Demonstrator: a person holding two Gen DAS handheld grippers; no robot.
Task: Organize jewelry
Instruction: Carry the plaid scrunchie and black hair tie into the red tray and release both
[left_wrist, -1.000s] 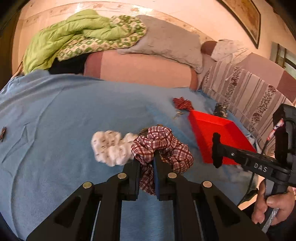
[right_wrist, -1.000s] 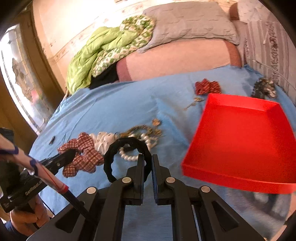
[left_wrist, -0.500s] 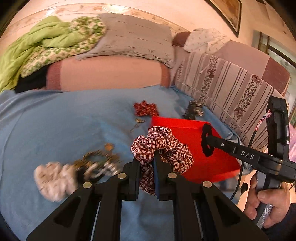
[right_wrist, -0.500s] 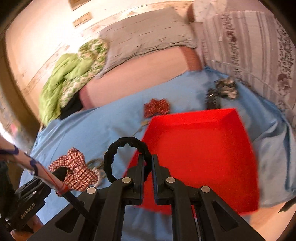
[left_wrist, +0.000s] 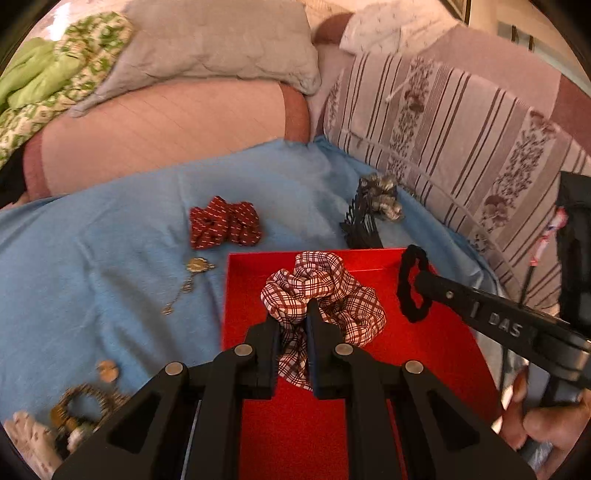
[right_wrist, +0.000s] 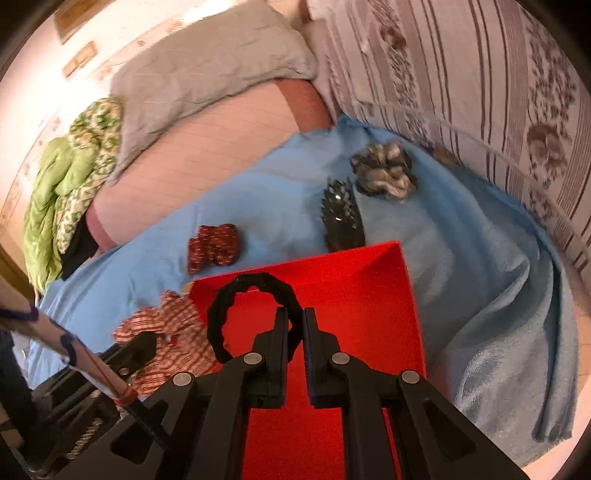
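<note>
My left gripper (left_wrist: 292, 314) is shut on a red-and-white plaid scrunchie (left_wrist: 332, 291) and holds it over the red tray (left_wrist: 436, 343). My right gripper (right_wrist: 294, 314) is shut on a black hair tie (right_wrist: 251, 284) and holds it above the same red tray (right_wrist: 369, 295). In the left wrist view the right gripper (left_wrist: 415, 284) comes in from the right with the black hair tie (left_wrist: 406, 280). In the right wrist view the plaid scrunchie (right_wrist: 173, 325) shows at the left.
On the blue sheet (left_wrist: 92, 240) lie a dark red scrunchie (left_wrist: 223, 223), a gold pendant chain (left_wrist: 192, 273), a black hair claw (left_wrist: 360, 225), a grey scrunchie (left_wrist: 382, 195), and beaded bracelets (left_wrist: 81, 406) at the lower left. Pillows (left_wrist: 207, 48) and a striped cushion (left_wrist: 461, 140) stand behind.
Both grippers have moved right from the pile of jewellery to above the red tray, each still holding its hair tie.
</note>
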